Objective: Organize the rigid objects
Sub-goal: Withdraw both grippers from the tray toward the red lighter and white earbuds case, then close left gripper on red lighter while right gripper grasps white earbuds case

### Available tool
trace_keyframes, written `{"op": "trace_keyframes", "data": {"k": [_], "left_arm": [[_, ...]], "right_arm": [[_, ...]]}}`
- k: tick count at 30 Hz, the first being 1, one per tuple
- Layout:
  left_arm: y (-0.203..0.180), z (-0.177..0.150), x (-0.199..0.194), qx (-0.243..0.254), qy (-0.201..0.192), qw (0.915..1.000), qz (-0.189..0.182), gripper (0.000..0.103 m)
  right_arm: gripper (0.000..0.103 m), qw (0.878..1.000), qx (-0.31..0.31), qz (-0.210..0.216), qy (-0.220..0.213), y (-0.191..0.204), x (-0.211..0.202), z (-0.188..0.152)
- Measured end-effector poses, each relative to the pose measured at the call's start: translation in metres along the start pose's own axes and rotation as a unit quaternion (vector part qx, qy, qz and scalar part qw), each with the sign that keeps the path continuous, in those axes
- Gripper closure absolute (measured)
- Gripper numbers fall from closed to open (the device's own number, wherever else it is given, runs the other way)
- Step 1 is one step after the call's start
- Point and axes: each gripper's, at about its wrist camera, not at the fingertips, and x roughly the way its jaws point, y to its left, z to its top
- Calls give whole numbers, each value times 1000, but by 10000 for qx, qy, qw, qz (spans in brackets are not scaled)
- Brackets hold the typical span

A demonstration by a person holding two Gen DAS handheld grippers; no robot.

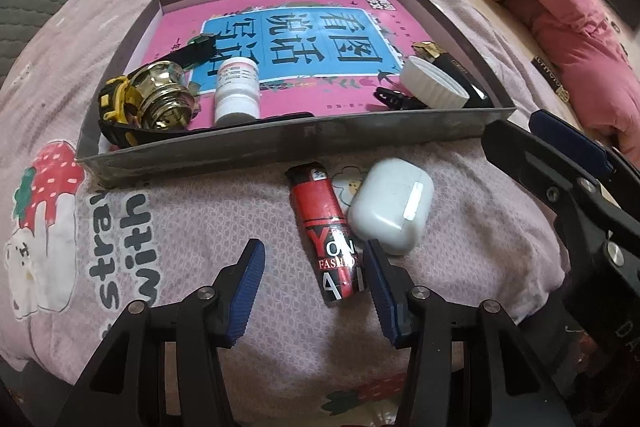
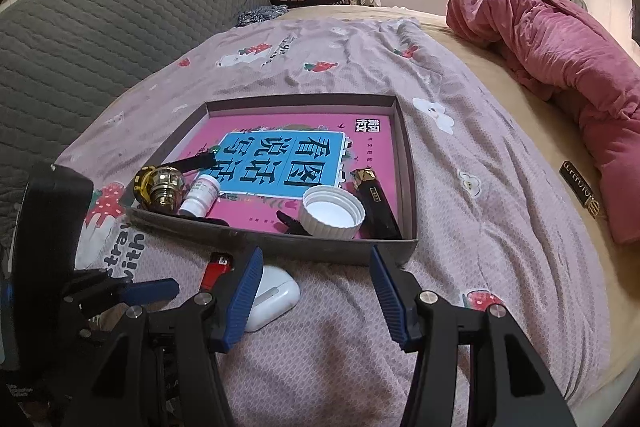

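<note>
**Left gripper poised over red lighter beside the tray**

Left wrist view: left gripper (image 1: 314, 291) angled steeply down at a pink strawberry-print bedspread (image 1: 192, 227), fingers apart and holding nothing. Between and just ahead of the fingertips, a red lighter (image 1: 328, 231) lying flat, its long side touching a white earbud case (image 1: 390, 205) to the right. Both just outside the near wall of a shallow grey tray (image 1: 280, 143). Inside the tray, along the near edge: a tape measure (image 1: 114, 111) in the left corner with a gold knob (image 1: 164, 97) against it, a small white bottle (image 1: 236, 89), a white ribbed cap (image 1: 434, 85) and a black lighter (image 1: 460, 75) toward the right corner. Right gripper (image 1: 560, 147) visible at the right edge.

Right wrist view: right gripper (image 2: 316, 291) hovering over the bedspread before the tray's near wall (image 2: 320, 243), fingers apart and empty. Earbud case (image 2: 276, 297) and red lighter (image 2: 218, 265) partly hidden behind its left finger.

Handling, as a judgement: lighter likely light, stiff, glossy and slippery; best pinched across the narrow body near the middle. Soft bedding will give under pressure, and the touching case may get nudged.
</note>
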Motion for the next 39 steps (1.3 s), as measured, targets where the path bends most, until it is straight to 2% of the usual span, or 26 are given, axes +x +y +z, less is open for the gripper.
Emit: {"op": "trace_keyframes", "data": {"k": [3, 8, 14, 17, 20, 25, 32, 39], "left_arm": [[4, 2, 2, -42, 2, 9999, 98, 50], [20, 2, 4, -172, 42, 9998, 52, 50], [26, -1, 4, -38, -12, 9999, 107, 48], [30, 0, 4, 39, -51, 9999, 143, 48], [40, 1, 3, 37, -54, 9999, 136, 48], [49, 3, 5, -80, -28, 10000, 39, 48], [49, 4, 7, -93, -7, 9999, 39, 48], [47, 6, 8, -88, -5, 9999, 51, 49]], "right_arm": [[48, 10000, 28, 58, 75, 3, 4, -2], [48, 9996, -47, 92, 256, 13, 13, -8], [48, 9989, -44, 192, 418, 18, 23, -13], [48, 9973, -236, 413, 566, 19, 28, -18], [48, 9948, -615, 434, 686, 24, 34, -24], [48, 9910, -1028, 549, 660, 32, 43, -27], [35, 9868, -1096, 885, 796, 29, 61, -25], [33, 9820, -1461, 884, 802, 37, 73, -26]]}}
